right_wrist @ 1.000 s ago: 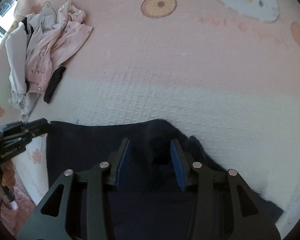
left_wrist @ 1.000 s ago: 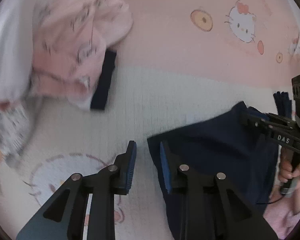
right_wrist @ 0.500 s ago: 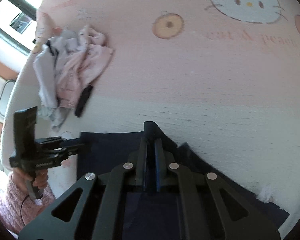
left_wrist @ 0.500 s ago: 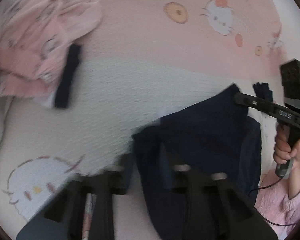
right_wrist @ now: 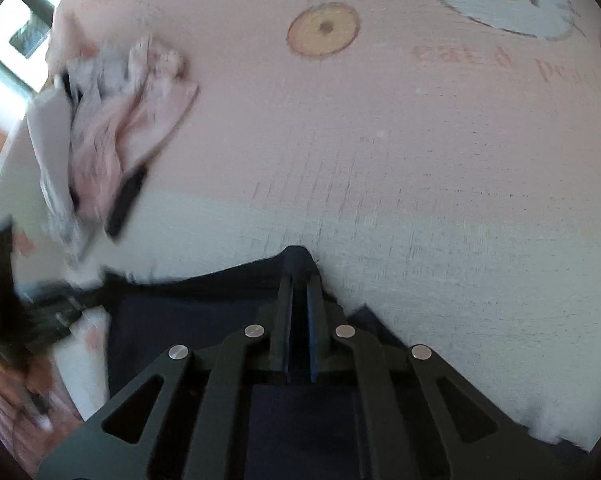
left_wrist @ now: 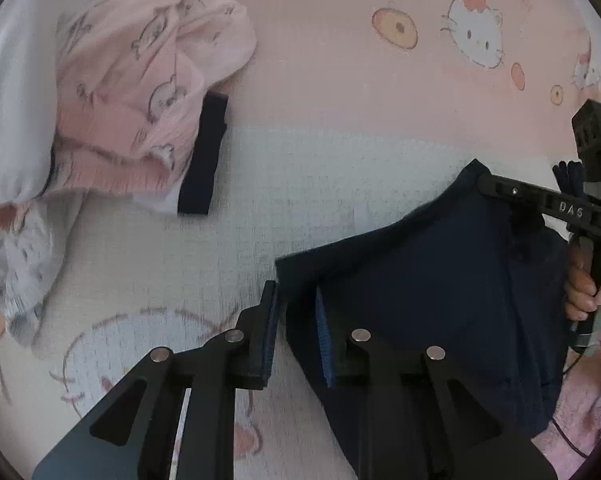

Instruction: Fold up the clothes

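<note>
A navy garment (left_wrist: 440, 280) lies on the bed, its left corner lifted slightly. My left gripper (left_wrist: 294, 294) points down at that corner; its jaws are opening, and the cloth's edge hangs between the blue pads (left_wrist: 322, 340) without being pinched. My right gripper (right_wrist: 299, 276) is shut on the garment's (right_wrist: 204, 300) other top corner, which bunches up into a peak between the fingers. The left wrist view shows the right gripper (left_wrist: 482, 178) holding that corner at the far right. In the right wrist view the left gripper (right_wrist: 96, 298) is a dark blur at the left edge.
A crumpled pile of pink and white clothes (left_wrist: 140, 80) with a dark band (left_wrist: 204, 156) sits to the left, also the pile (right_wrist: 112, 140) in the right view. The bedspread (left_wrist: 340, 120) is pink and white with cartoon cats. A hand (left_wrist: 584, 288) holds the right tool. A window (right_wrist: 12, 40) lies beyond the bed.
Both grippers closed on the navy garment's corners half a second ago. The left jaws have since parted again, while the right stays shut on its corner and has shifted across the bed.
</note>
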Demonstrator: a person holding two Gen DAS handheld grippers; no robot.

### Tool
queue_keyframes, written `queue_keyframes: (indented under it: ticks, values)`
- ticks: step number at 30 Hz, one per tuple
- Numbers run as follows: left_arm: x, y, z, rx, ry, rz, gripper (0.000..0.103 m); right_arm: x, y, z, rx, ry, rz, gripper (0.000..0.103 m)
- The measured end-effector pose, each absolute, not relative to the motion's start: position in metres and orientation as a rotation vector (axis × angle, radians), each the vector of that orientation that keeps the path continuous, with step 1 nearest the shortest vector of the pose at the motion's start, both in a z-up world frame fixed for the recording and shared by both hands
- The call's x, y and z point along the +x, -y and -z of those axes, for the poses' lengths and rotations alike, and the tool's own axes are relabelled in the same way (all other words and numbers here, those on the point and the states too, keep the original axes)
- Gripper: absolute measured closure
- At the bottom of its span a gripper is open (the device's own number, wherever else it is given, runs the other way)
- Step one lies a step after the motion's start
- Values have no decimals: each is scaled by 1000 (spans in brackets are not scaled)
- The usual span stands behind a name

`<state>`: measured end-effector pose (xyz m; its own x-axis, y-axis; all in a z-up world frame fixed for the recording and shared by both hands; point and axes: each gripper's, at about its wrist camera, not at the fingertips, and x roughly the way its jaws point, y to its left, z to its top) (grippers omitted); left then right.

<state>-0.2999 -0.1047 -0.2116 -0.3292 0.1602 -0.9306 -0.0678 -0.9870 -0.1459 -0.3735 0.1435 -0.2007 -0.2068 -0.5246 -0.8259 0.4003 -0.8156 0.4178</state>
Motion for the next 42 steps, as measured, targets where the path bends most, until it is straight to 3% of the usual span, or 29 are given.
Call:
queue_keyframes:
  ticks: [2,4,6,9,17,27,30,42]
  values:
    - [-301,106,199,-1683,121,-2496,71,-376,-150,191,1434,201,2092,85]
    - [-297,108,184,-1611,140,-2530,70,-377,-166,168,1367,305,2118,73]
    - [-293,105,176,-1565,128,-2541,70,-372,-181,145,1313,347,2148,68]
    - [-285,94,176,-1531,68,-2498,70,-352,-189,130,1293,238,2211,63]
    - [-295,51,211,-1592,1,-2369,70,-329,-134,190,1563,-107,2035,68]
    - [-292,24,192,-1489,-16,-2351,70,-340,-217,146,1481,181,2262,66]
    - [-267,25,190,-1543,1,-2324,70,-310,-221,140,1540,121,2312,65]
    - [-133,41,192,-1775,183,-2271,70,-139,-268,184,1797,296,2274,63]
